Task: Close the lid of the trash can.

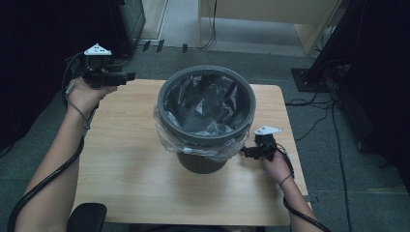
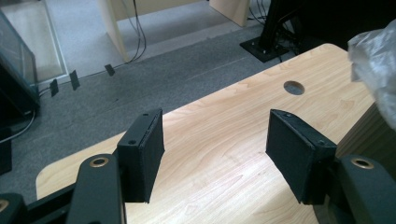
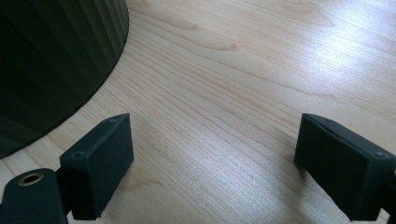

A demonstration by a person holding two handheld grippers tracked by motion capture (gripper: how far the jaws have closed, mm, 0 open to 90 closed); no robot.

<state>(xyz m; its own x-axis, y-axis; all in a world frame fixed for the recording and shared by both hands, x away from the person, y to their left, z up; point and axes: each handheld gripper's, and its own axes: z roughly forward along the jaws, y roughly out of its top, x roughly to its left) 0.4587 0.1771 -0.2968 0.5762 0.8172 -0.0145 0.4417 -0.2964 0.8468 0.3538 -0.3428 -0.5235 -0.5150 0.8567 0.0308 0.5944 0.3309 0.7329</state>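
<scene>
A dark grey waste bin (image 1: 207, 116) stands mid-table, lined with a clear plastic bag (image 1: 169, 137) folded over its rim. My left gripper (image 1: 129, 76) hovers above the table's far left corner, pointing right toward the bin; its jaws stand open with nothing between them (image 2: 215, 156). The bag's edge (image 2: 373, 60) and the bin's ribbed wall (image 2: 362, 133) show at the right of the left gripper view. My right gripper (image 1: 244, 152) is low at the bin's right side, by the bag's overhang. Its jaws are wide open over bare wood (image 3: 215, 163), with the bin's ribbed wall (image 3: 51, 60) at the left.
The light wooden table (image 1: 130, 169) has a round cable hole (image 2: 293, 87) near its far edge. Grey carpet, cables (image 1: 314, 121) and a black stand base (image 1: 309, 77) lie beyond and to the right. A black chair part (image 1: 87, 217) sits at the near left edge.
</scene>
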